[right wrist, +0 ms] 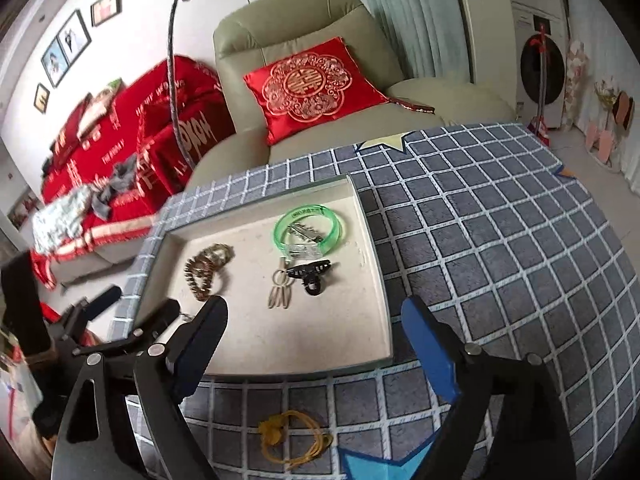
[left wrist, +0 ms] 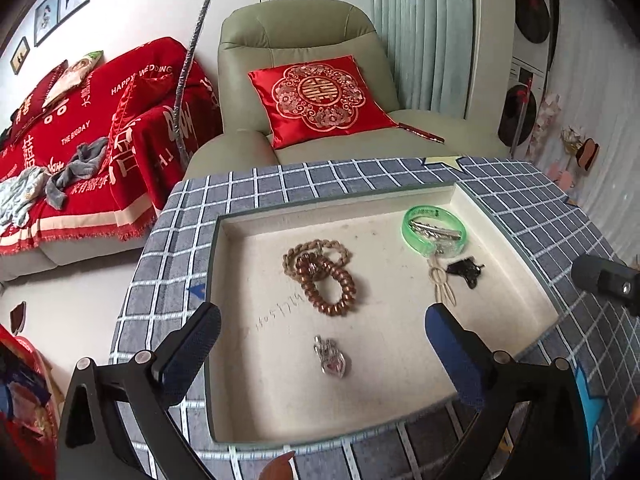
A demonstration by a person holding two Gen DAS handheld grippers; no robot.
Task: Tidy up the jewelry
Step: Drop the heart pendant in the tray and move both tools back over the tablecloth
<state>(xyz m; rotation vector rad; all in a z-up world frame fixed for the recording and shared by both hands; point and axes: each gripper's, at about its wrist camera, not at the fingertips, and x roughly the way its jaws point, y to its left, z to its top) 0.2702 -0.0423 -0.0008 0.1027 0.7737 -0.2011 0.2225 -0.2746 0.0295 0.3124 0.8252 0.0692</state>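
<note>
A shallow cream tray (left wrist: 280, 400) lies on the checked tablecloth. In it are a silver pendant (left wrist: 331, 360), a brown spiral hair tie (left wrist: 330, 284) on a twisted beige bracelet (left wrist: 308, 250), a green bangle (left wrist: 434, 224) around a silver clip, a black claw clip (left wrist: 466, 270) and beige loops (left wrist: 442, 286). My left gripper (left wrist: 322, 320) hangs open above the pendant, holding nothing. In the right wrist view my right gripper (right wrist: 316, 312) stands open over the tray's (right wrist: 320, 344) near edge, also holding nothing. A yellow cord necklace (right wrist: 294, 442) lies on the cloth in front of the tray.
A green armchair (left wrist: 304, 24) with a red cushion (left wrist: 320, 100) stands behind the table. A sofa under a red cover (left wrist: 100, 128) is to the left, and a gooseneck stand (left wrist: 192, 60) rises beside it. The tablecloth (right wrist: 500, 240) stretches right of the tray.
</note>
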